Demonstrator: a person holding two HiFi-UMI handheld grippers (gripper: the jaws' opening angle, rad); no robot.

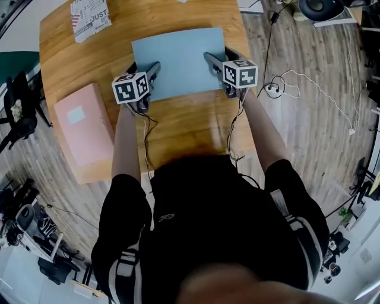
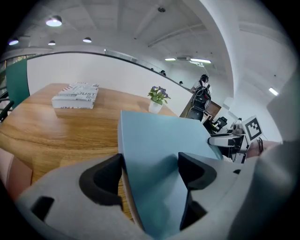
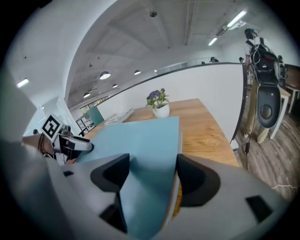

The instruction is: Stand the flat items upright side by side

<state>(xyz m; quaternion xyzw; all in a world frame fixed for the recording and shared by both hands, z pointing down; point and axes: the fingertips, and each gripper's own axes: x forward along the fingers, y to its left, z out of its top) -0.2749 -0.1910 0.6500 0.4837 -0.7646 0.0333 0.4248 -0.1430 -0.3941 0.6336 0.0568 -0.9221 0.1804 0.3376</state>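
A light-blue book (image 1: 178, 59) lies flat in the middle of the round wooden table (image 1: 190, 127). My left gripper (image 1: 144, 68) sits at its near left corner. In the left gripper view the jaws (image 2: 150, 168) stand wide: the book (image 2: 159, 140) has its left edge against the left pad, and the right pad hangs over the cover. My right gripper (image 1: 219, 59) straddles the near right corner the same way. In its own view the right gripper (image 3: 152, 171) has the book's (image 3: 140, 140) page edge beside the right pad. I see no pad pressing.
A pink book (image 1: 86, 124) lies flat at the table's left edge. A white printed book (image 1: 90, 18) lies at the far left. A small potted plant (image 2: 158, 98) stands at the far rim. Cables (image 1: 297, 83) trail over the floor on the right.
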